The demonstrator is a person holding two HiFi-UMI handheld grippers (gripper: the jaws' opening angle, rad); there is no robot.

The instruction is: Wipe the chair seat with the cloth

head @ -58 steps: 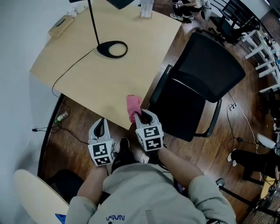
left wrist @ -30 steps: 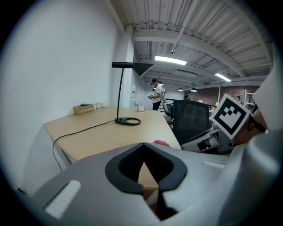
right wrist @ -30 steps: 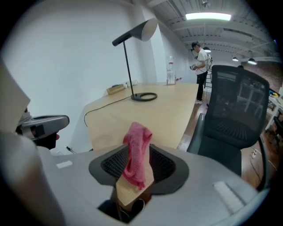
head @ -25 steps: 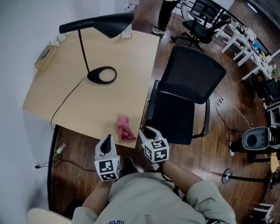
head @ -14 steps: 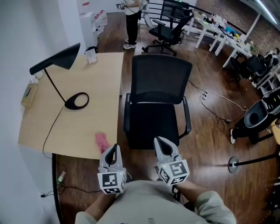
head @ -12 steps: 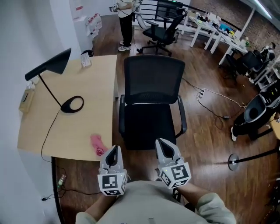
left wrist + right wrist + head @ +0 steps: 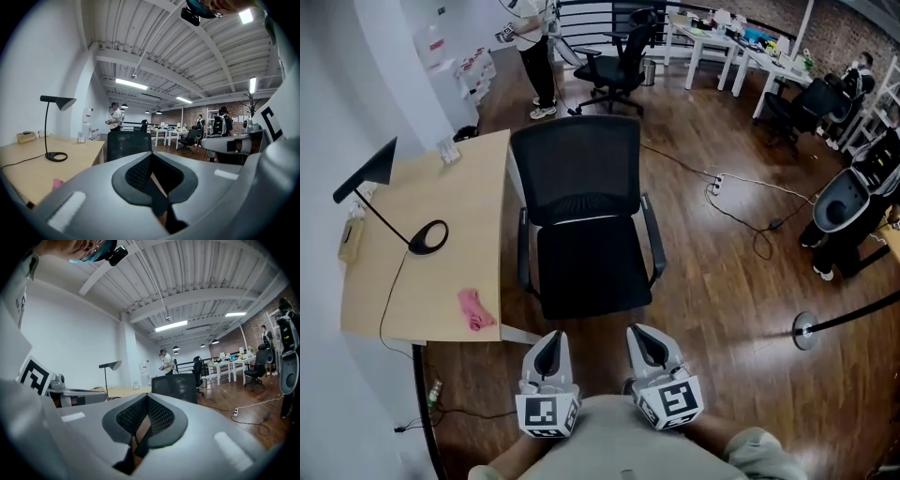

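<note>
The black office chair stands before me beside the desk, its seat bare and its mesh back beyond it. A pink cloth lies crumpled on the wooden desk near its front edge, left of the chair. My left gripper and right gripper are side by side close to my body, a little short of the seat's front edge. Both are shut with nothing in them. The left gripper view shows the chair ahead and the cloth low at the left.
A black desk lamp with its cable stands on the desk. Behind the chair are more office chairs, white tables and a standing person. A cable and power strip lie on the wooden floor at the right, with a stanchion base.
The right gripper held the cloth at the desk's edge, then let go and shut. Both grippers drew back and swung right from the desk to face the chair.
</note>
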